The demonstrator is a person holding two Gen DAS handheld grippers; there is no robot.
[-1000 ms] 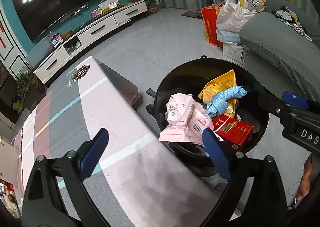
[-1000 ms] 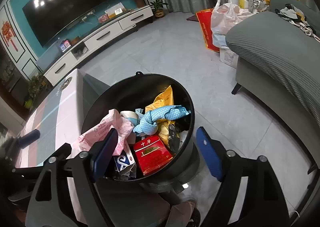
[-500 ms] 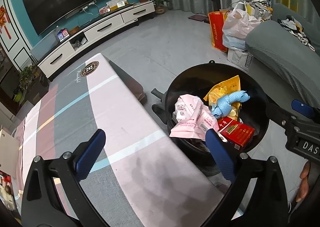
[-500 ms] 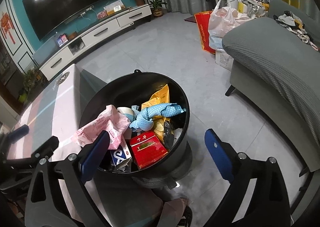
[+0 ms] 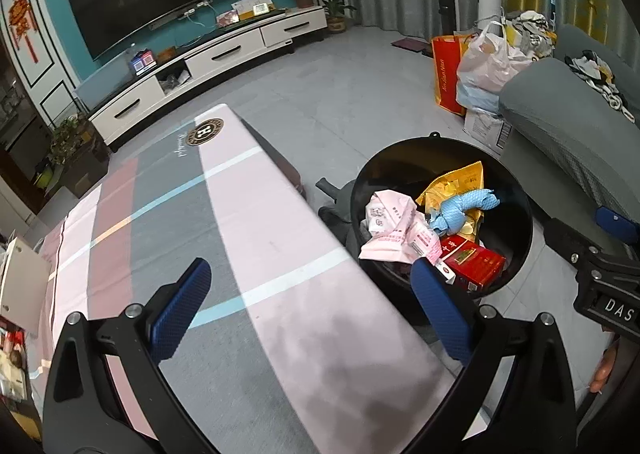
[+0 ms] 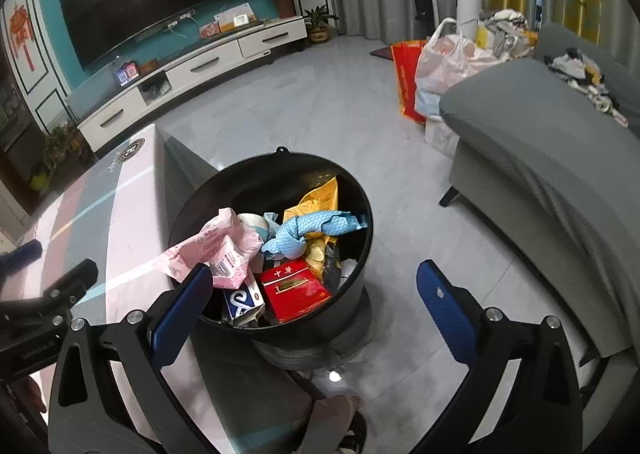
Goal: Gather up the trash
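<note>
Both grippers, left gripper (image 5: 306, 298) spread, right gripper (image 6: 314, 290) opening, are empty; black trash bin (image 6: 362, 214) looks full, so hunt for leftovers next.

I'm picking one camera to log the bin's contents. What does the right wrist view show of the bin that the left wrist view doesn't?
Right wrist view only: a blue-and-white carton and a pale tape roll. Left wrist view only: nothing extra in the bin, just more of the pink and grey striped tabletop. Both: the round black bin, crumpled pink wrapper, blue cloth, yellow packet, red box.
</note>
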